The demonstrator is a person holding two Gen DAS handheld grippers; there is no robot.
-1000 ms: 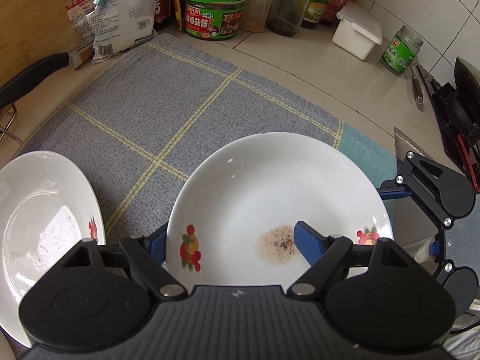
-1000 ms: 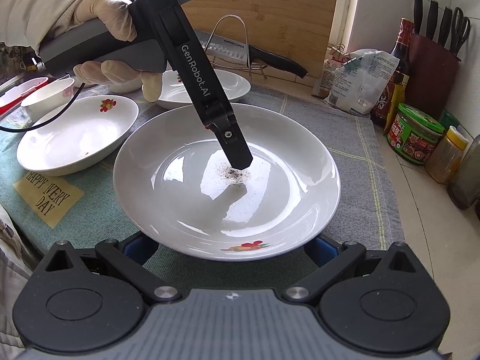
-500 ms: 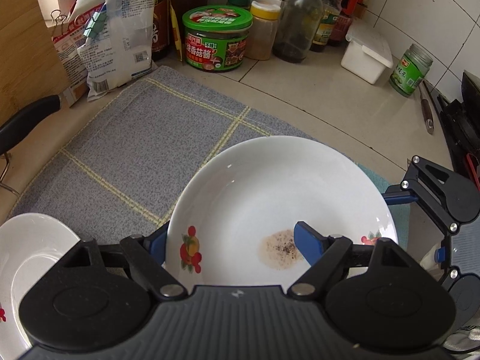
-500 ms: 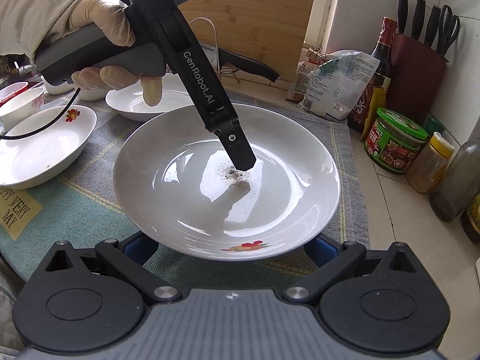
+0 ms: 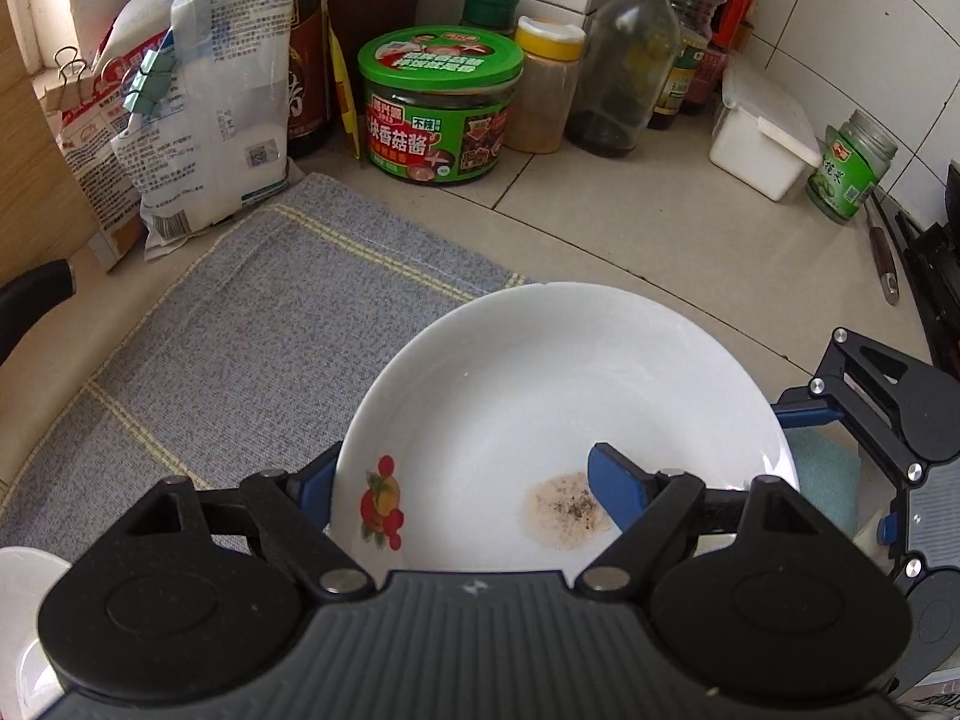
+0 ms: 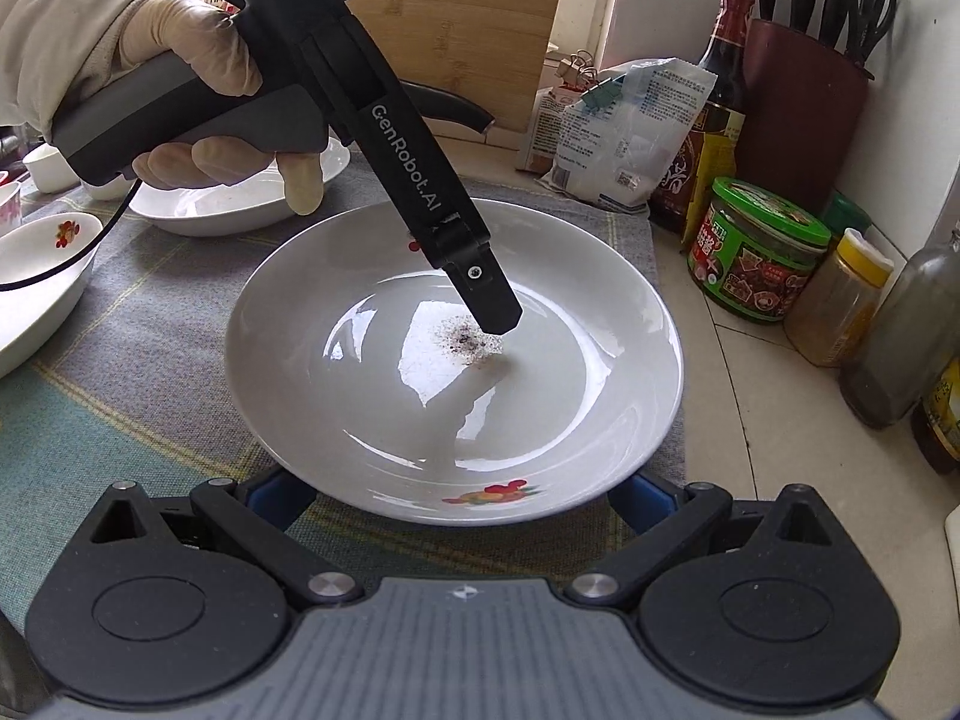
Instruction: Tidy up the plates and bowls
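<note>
The left gripper (image 5: 468, 483) pinches the rim of the white fruit-patterned plate (image 5: 540, 396), held above the grey mat (image 5: 252, 348). Only the right wrist view shows the gloved hand (image 6: 198, 120). The right gripper's (image 6: 462, 495) fingers straddle the plate's near edge; contact unclear.

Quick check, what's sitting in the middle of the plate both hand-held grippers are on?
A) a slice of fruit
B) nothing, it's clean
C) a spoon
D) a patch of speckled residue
D: the plate carries a patch of speckled residue near its centre, right by the left hand-held gripper's finger; the wrist view shows the same patch.
</note>
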